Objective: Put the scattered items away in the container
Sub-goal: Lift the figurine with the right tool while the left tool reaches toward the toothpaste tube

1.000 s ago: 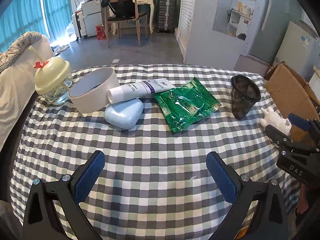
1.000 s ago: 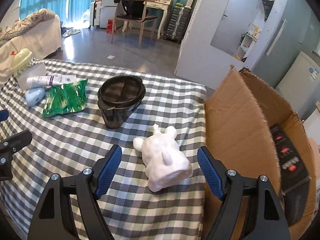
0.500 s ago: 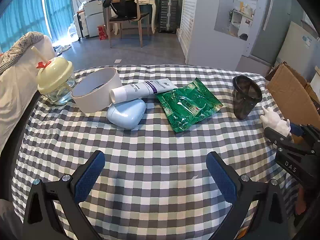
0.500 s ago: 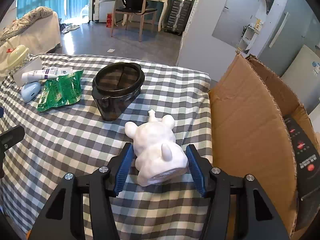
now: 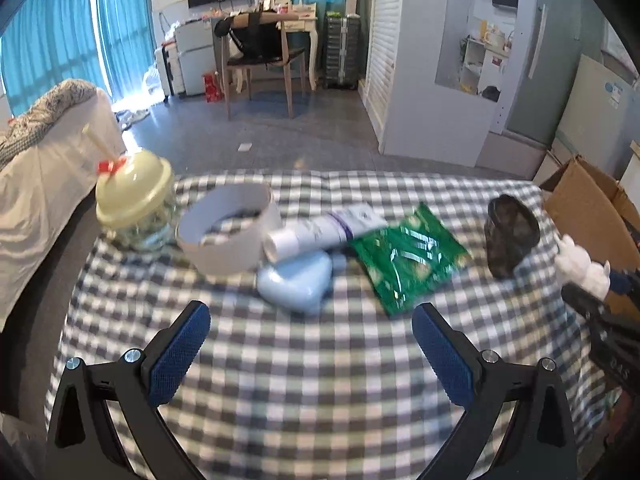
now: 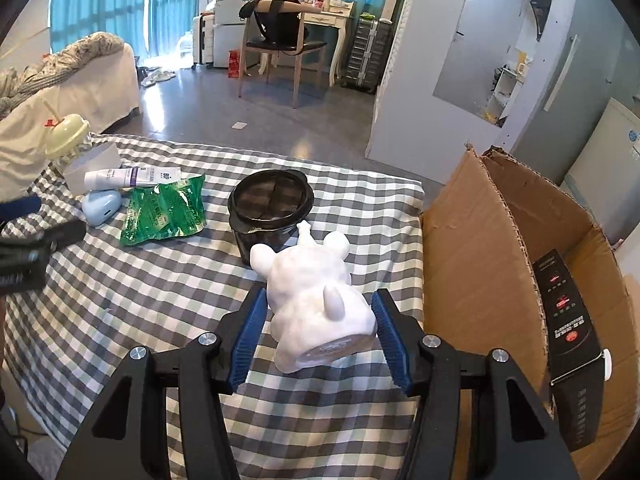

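My right gripper point(image 6: 316, 334) is shut on a white animal figurine point(image 6: 316, 300) and holds it just above the checked tablecloth point(image 6: 140, 292), left of the open cardboard box point(image 6: 484, 264). A dark plastic cup point(image 6: 270, 212) stands right behind the figurine. My left gripper point(image 5: 308, 348) is open and empty above the cloth. Ahead of it lie a pale blue case point(image 5: 296, 284), a white tube point(image 5: 320, 232), a green packet point(image 5: 408, 256) and a white tape ring point(image 5: 228, 236). The figurine point(image 5: 580, 264) and the box point(image 5: 592, 208) show at the far right there.
A cream-lidded glass jar point(image 5: 136, 200) with a straw stands at the cloth's far left. A black device point(image 6: 568, 332) lies inside the box. A bed point(image 5: 44, 152) is on the left, a chair point(image 5: 260, 56) and desk behind, on open floor.
My right gripper has closed on the white figurine and lifted it slightly. The left gripper has shifted a little, staying open.
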Tool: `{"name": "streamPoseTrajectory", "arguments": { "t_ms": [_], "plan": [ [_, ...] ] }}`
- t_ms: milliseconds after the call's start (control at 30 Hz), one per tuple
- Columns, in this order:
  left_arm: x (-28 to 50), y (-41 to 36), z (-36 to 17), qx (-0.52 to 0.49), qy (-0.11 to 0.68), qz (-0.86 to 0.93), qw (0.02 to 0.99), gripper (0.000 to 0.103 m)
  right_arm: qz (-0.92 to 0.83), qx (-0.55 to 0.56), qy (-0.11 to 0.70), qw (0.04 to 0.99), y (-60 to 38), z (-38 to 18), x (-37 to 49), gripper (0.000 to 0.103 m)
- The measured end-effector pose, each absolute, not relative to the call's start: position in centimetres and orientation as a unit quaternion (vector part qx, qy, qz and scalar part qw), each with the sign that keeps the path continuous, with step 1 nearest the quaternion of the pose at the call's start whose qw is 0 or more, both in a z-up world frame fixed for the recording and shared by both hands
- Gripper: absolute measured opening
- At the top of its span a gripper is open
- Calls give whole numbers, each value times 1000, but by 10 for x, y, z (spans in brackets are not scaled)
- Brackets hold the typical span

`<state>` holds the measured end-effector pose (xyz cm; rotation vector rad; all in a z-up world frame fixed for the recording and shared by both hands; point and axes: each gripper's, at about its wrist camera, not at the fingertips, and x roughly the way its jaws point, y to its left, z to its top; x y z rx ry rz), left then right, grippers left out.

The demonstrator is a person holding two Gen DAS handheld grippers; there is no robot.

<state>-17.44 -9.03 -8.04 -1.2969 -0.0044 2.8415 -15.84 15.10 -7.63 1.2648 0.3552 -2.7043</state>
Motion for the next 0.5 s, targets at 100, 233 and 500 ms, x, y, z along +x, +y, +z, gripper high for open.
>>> {"name": "streamPoseTrajectory", "arguments": {
  "t_ms": [100,233,500],
  "plan": [
    [-191,-97,-79,-402,22,915,-11,103,-897,421,119,67,151,-79,-159,54],
    [-218,-113,-84,-404,32,914,-22,103,-895,424,118,68,151,-80,-160,54],
    [-241,-136,-96,-424,-7,905,14,81,-893,430,116,70,149,-86,-170,54]
  ]
}}
